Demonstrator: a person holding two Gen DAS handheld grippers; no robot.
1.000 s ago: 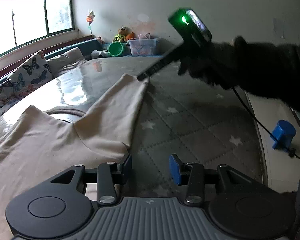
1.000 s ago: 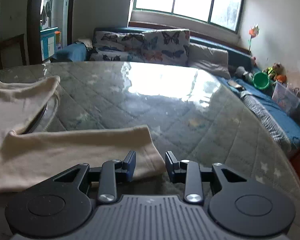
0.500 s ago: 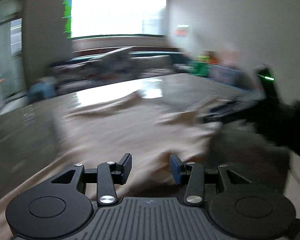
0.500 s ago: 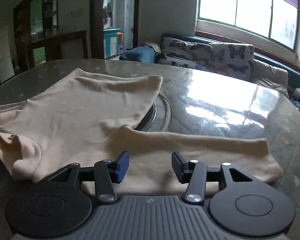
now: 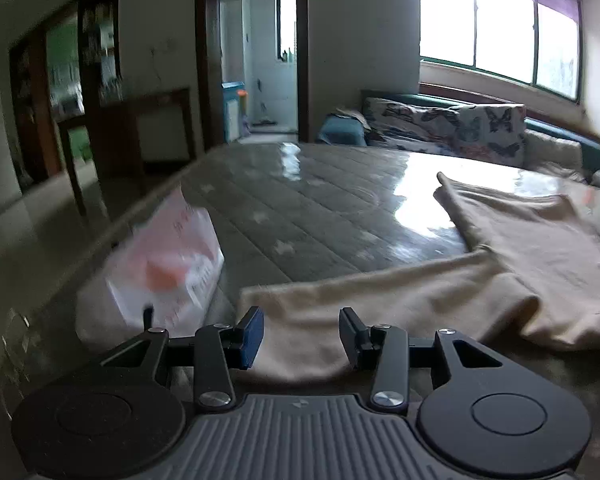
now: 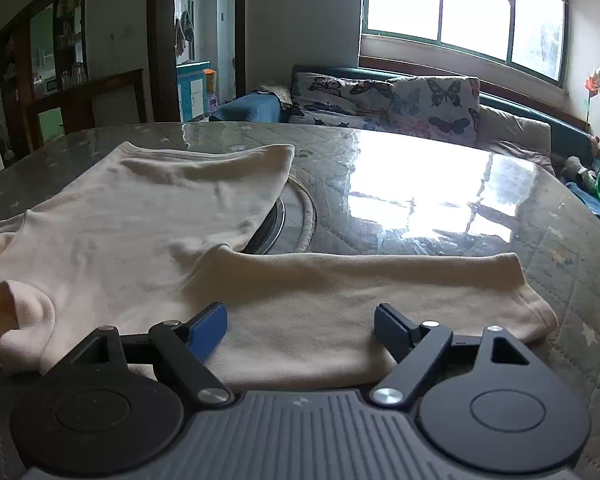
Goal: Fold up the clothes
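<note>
A cream long-sleeved top point(image 6: 148, 236) lies spread on the quilted table under a glossy cover point(image 6: 440, 200). In the right wrist view its body runs to the left and one sleeve point(image 6: 380, 292) stretches right along the near edge. My right gripper point(image 6: 300, 324) is wide open just above that sleeve, holding nothing. In the left wrist view the other sleeve point(image 5: 360, 300) runs from the garment's body point(image 5: 540, 240) toward me. My left gripper point(image 5: 300, 332) is open over that sleeve's cuff end, empty.
A white and pink plastic bag point(image 5: 156, 276) sits at the table's left edge beside my left gripper. A round metal ring point(image 6: 296, 216) set in the table shows under the garment. A butterfly-print sofa point(image 6: 400, 100) stands behind the table, and a doorway point(image 5: 260, 60) beyond.
My left gripper swung left from the garment's right side to the left sleeve cuff. My right gripper moved along the right sleeve toward the body and opened wider.
</note>
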